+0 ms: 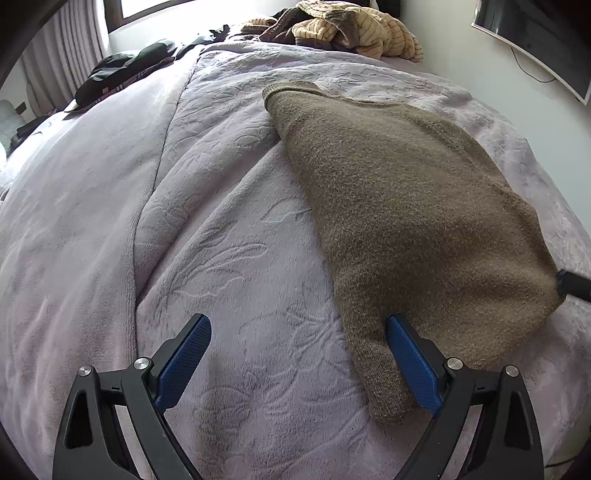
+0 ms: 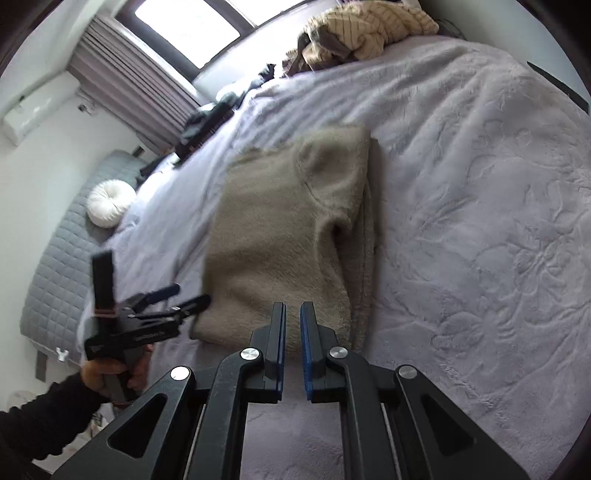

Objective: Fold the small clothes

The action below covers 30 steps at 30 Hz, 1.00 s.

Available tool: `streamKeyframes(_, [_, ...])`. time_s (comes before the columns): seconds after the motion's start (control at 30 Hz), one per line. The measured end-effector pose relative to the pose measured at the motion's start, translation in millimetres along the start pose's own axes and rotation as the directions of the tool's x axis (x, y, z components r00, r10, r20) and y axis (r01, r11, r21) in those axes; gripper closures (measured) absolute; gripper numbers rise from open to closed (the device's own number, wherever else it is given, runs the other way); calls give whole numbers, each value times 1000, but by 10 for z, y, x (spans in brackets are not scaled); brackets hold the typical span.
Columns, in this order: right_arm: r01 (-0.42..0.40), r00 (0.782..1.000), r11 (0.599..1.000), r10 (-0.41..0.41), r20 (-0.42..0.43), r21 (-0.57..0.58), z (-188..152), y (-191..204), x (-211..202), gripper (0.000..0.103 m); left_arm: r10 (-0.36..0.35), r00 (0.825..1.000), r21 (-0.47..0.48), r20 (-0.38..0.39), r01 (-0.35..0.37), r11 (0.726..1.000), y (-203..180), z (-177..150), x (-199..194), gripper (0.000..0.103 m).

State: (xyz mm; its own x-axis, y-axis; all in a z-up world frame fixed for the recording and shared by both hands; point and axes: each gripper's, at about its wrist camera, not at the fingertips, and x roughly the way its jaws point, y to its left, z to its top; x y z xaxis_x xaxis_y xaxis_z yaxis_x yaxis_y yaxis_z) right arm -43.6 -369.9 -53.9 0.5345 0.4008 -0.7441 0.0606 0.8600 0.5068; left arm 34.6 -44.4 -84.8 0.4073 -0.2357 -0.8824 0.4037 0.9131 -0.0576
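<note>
Sweater (image 1: 406,206): brown fuzzy knit, lying flat on the bed (image 1: 221,240), already doubled into a long panel. In the left wrist view it runs from 12 o'clock down toward 5, narrowing to a corner near the left gripper (image 1: 298,363). In the right wrist view a fold layer shows on top, with a rounded flap toward 12 and a lower edge peeking out along the 3 o'clock side.

Left gripper fingers spread wide, released; the near corner of the sweater lies just inside the right-hand pad (image 1: 413,369), nothing pinched. Right gripper (image 2: 291,350) fingers nearly closed, a thin gap between the pads, nothing visibly in them; they sit at the sweater's near edge, whether touching I cannot tell.

Judgement: next fold wants both near corners taken. Left fingers should settle over the corner and clench through all layers, not just the top one. Right must reopen before gripping. Lift both evenly and carry toward 12 so the edges meet; fuzzy knit will drag on the plush cover.

Outward: clothes pile (image 1: 351,29) at 12, dark garments (image 1: 122,74) at 10.
</note>
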Motion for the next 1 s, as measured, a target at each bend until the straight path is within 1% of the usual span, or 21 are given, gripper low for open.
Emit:
streamKeyframes(0.07, [0,1000,998,1,-29,58,-20,-120,107,95,-2,1000,-8,-4,2,1000,4,-5,-2,7])
streamKeyframes(0.17, [-58,998,984,61,-11,165,-67,-311,123,96,4,1000,-3,-4,-4,1000,-9,-18,-20,7])
streamKeyframes(0.2, [-63,998,983,66,-8,175,-76,-333,110,96,6,1000,1,-3,-6,1000,-14,-17,-24,7])
streamKeyframes(0.33, [-49,999,987,51,-6,154,-102,-312,56,96,15,1000,2,-7,-15,1000,-30,-7,-37,7])
streamKeyframes(0.57, [-59,998,986,61,-6,155,-104,-324,59,96,35,999,1,-2,-35,999,-65,7,-103,7])
streamKeyframes(0.7, [-69,998,984,70,-3,163,-130,-361,48,96,17,1000,-21,-1,-17,1000,-47,37,-143,7])
streamKeyframes(0.8, [-66,998,986,68,-6,154,-124,-352,39,96,9,1000,-30,-18,-10,1000,-36,64,-134,7])
streamKeyframes(0.93, [-62,998,988,64,-11,142,-120,-333,38,96,-14,1000,-45,-7,14,999,-27,78,-148,7])
streamKeyframes(0.97, [-63,998,988,65,-10,144,-117,-336,39,96,-17,1000,-49,-6,17,999,-23,79,-145,1])
streamKeyframes(1.0, [-64,998,987,66,-10,145,-114,-340,37,96,-20,1000,-54,-4,20,998,-20,80,-147,0])
